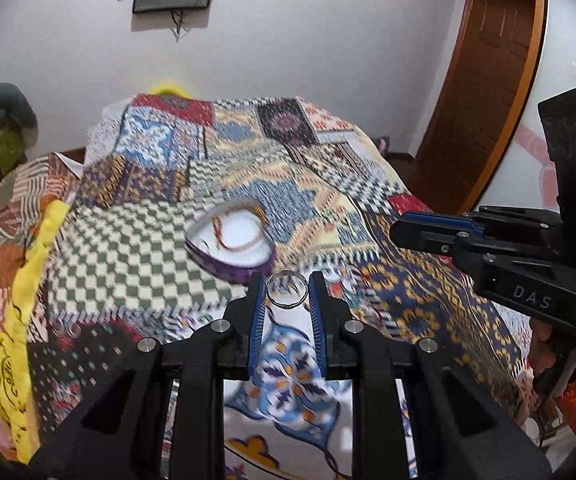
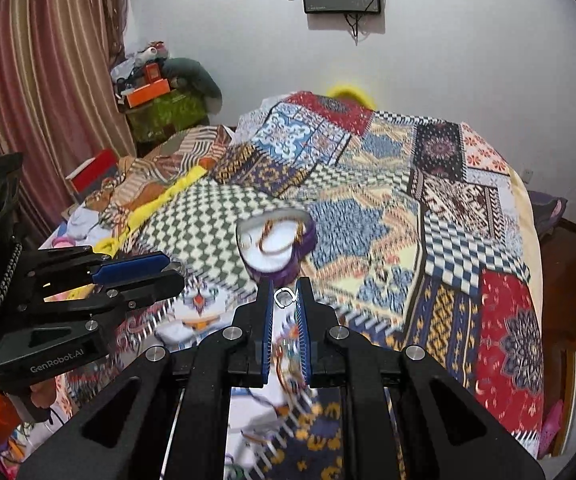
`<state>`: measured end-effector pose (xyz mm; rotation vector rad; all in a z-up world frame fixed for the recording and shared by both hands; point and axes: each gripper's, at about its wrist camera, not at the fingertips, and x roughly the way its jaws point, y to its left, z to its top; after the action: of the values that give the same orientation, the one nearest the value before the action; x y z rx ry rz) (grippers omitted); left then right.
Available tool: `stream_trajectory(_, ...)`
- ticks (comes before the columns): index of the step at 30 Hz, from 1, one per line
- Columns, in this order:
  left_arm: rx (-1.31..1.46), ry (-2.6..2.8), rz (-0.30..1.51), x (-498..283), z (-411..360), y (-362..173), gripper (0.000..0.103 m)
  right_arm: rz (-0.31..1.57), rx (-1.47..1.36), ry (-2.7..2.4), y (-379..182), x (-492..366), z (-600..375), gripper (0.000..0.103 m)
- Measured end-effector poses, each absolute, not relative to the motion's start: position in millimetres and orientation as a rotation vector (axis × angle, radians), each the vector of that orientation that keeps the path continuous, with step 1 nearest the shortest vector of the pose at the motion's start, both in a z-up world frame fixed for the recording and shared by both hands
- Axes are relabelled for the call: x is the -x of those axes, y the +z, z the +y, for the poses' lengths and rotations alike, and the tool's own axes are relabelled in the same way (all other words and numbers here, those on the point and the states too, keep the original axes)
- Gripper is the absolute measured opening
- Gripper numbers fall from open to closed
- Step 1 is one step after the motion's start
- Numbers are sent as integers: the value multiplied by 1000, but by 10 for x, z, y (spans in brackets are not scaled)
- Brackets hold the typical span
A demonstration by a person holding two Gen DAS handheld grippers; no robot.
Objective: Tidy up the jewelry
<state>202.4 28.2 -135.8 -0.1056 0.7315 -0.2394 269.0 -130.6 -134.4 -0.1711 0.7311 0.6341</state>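
Silver metal: the left hand-held gripper [image 1: 287,292] pinches a wide ring [image 1: 287,289] across its band, jaws closed to its width, above the bed [image 1: 427,288]. The right hand-held gripper [image 2: 286,296] is nearly closed on a smaller ring [image 2: 285,296]. Both rings look light, rigid and slippery; a grip across the band seems safest. The heart-shaped box [image 1: 234,246] lies mid-bed, just beyond both. Only the left view shows two loose rings [image 1: 66,328] near the bed's left edge.
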Motion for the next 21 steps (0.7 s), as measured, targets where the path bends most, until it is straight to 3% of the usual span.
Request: stream_trajectory(21,118,-185,748,-2756,694,-1625,21,782,190,648,-1517,-3384,-787,10)
